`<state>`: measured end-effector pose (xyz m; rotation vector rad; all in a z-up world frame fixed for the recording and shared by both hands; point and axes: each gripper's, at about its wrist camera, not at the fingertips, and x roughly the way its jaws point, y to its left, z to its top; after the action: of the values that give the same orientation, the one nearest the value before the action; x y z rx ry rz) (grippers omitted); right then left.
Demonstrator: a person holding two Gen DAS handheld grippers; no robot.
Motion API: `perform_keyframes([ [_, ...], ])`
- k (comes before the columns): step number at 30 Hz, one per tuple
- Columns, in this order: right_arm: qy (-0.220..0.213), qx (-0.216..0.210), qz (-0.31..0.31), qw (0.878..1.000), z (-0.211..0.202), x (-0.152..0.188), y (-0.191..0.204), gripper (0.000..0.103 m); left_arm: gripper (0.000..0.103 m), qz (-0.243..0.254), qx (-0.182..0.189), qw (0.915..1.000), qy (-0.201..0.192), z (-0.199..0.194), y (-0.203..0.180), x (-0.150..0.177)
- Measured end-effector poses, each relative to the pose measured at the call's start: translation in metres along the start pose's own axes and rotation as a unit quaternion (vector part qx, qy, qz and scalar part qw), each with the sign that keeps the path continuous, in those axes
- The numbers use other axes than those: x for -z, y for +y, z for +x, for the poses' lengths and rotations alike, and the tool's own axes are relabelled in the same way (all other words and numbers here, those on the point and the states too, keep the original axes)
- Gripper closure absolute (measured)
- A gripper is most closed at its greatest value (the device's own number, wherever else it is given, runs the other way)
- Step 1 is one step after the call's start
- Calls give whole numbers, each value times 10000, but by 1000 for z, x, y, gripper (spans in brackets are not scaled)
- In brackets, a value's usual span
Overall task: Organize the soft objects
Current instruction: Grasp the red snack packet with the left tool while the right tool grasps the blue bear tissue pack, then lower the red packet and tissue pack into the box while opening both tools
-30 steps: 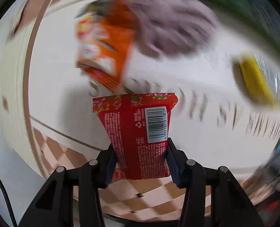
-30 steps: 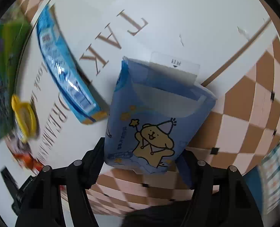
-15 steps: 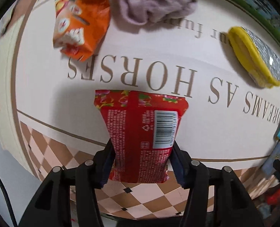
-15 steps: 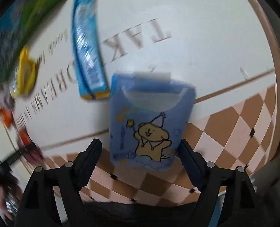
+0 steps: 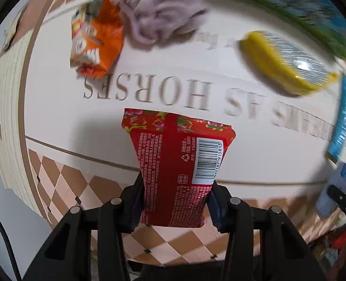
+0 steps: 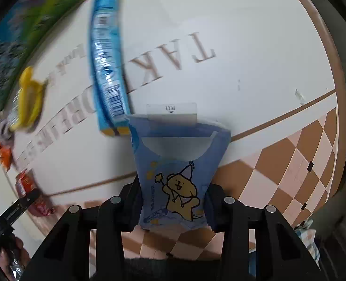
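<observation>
My left gripper (image 5: 175, 201) is shut on a red tissue pack (image 5: 177, 164) with a barcode, held above the white tablecloth (image 5: 56, 107). My right gripper (image 6: 173, 201) is shut on a blue tissue pack (image 6: 175, 168) with a cartoon bear, held above the cloth near the checkered border (image 6: 290, 164). On the cloth lie an orange snack bag (image 5: 95, 39), a crumpled purple cloth (image 5: 159, 23), a yellow sponge pack (image 5: 287, 65) and a long blue pack (image 6: 107, 70). The left gripper with its red pack shows at the lower left of the right wrist view (image 6: 25, 187).
The round table's edge curves along the right (image 6: 336, 70). A green and blue printed mat (image 5: 290, 7) lies at the far side. Large brown letters are printed on the cloth.
Both grippers have swung over the table with their packs still held. In the left view the orange bag and purple cloth have shifted right and nearer.
</observation>
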<state>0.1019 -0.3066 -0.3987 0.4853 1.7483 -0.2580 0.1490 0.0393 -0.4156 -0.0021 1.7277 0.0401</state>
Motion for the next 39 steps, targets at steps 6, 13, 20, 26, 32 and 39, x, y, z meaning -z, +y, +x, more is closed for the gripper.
perform_keyframes([
  [6,-200,-542,-530,9969,-55,22,22,58,59,410,525,9961,-573,-76,-36,11],
  [13,-696,-1353,-1221,9808,-156,-7,97,58,59,770,834,9857,-1242,-194,-27,-78],
  [20,-1336,-1217,-1943,9642,-213,-83,214,58,59,918,513,9894,-1001,-204,-15,-188],
  [26,-1073,-849,-2172,9665,-179,-163,296,58,59,654,586,9960,-190,-160,-4,-258],
  [32,-485,-610,-2264,9709,-107,-198,324,58,59,683,636,9951,332,-123,-8,-283],
  [39,-127,-392,-2370,9706,-60,-204,341,58,59,665,476,9952,546,-92,-3,-285],
])
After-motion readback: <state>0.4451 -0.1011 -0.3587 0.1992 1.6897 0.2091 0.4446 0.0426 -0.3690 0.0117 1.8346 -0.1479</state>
